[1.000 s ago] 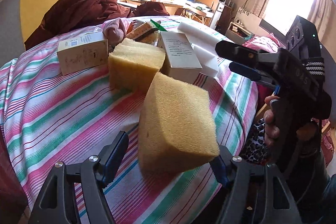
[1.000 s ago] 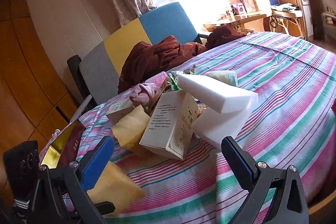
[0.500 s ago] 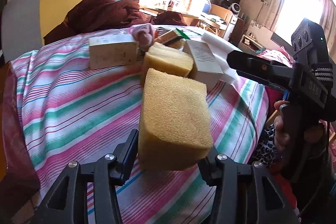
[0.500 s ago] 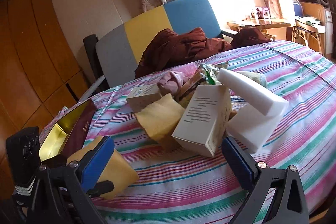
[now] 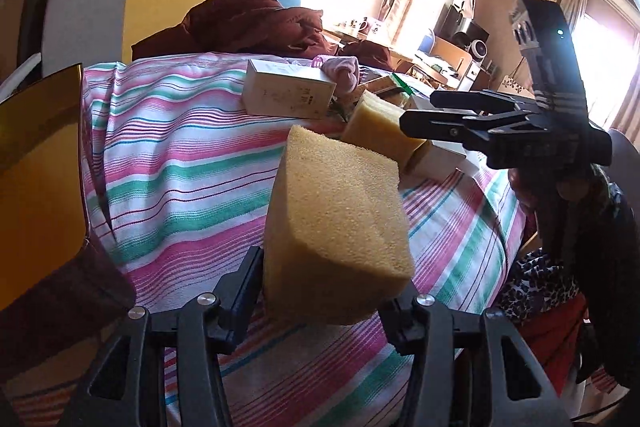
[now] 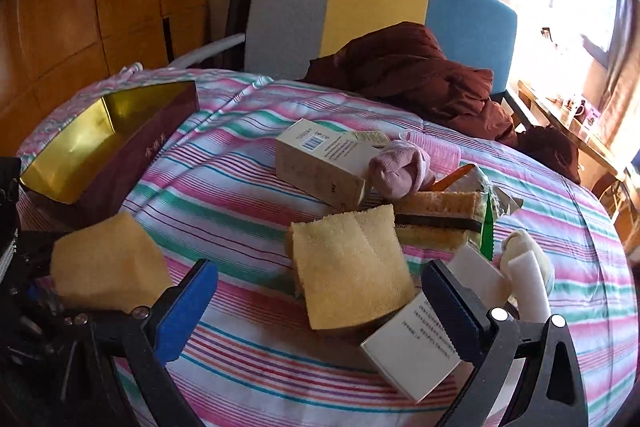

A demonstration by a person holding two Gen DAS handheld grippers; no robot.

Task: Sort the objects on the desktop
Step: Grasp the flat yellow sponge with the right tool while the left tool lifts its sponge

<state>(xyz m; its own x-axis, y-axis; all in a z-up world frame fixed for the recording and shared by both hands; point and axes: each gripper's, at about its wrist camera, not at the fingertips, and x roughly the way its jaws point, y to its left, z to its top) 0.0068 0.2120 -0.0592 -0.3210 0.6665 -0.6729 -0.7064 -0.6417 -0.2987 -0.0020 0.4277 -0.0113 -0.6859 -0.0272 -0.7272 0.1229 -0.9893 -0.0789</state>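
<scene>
Left tool (image 5: pixel 320 291) clamps a yellow sponge (image 5: pixel 336 227)

Right tool (image 6: pixel 320 303) gapes empty — above the striped surface (image 6: pixel 224 187), near the box (image 6: pixel 104 143).

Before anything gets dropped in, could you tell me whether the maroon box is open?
Open: the maroon box has no lid on, and its bare gold interior faces up.

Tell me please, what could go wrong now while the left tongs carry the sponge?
The left tongs grip the yellow sponge only at its lower end, so it may tilt or slip out. The gold-lined box sits close to the table edge; a bump could push it off.
</scene>
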